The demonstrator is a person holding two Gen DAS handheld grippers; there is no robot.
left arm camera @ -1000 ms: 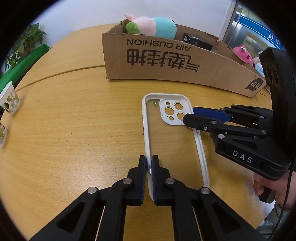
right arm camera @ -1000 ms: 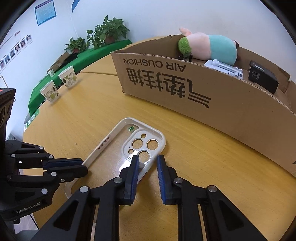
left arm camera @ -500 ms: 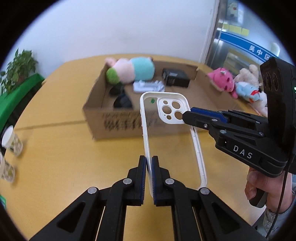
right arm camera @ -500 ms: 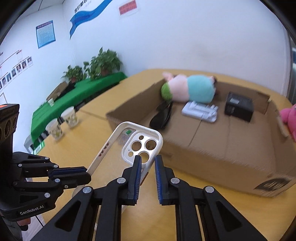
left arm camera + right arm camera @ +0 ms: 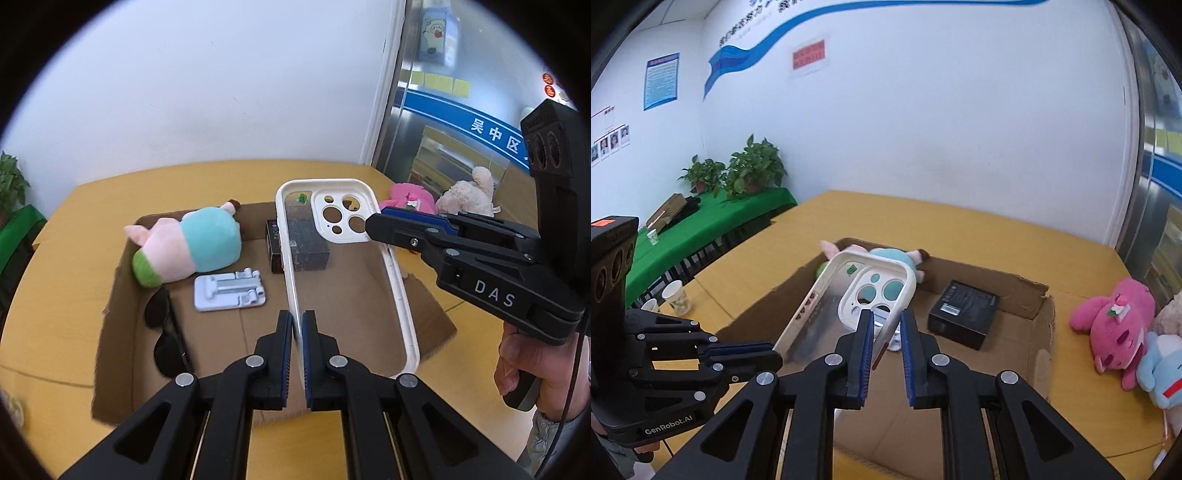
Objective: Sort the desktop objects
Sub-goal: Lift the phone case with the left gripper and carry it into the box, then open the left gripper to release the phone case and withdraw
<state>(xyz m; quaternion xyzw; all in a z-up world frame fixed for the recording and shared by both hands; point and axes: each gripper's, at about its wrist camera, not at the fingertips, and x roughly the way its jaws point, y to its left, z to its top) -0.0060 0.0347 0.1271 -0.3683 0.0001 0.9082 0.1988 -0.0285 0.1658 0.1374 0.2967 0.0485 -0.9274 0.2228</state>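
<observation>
Left tool [image 5: 297, 325]: clenched on the near left rim of the phone case [image 5: 343, 273], fingers pointing forward, holding it in the air above the cardboard box [image 5: 114, 332].
Right tool [image 5: 884, 325]: jaws set close around the case's camera-end edge; in the left view its tips grip that corner, a bare hand [image 5: 532, 369] on the grip.
Phone case: white rim, clear back, round camera holes.
Box contents: plush pig [image 5: 184, 245], black sunglasses [image 5: 164, 332], grey moulded stand [image 5: 229, 290], black box [image 5: 964, 314].
Left view only: sunglasses and stand.
Right view only: paper cups [image 5: 677, 297] on the desk [image 5: 923, 221], potted plants [image 5: 738, 171].
Beside box: pink plush [image 5: 1115, 325].
</observation>
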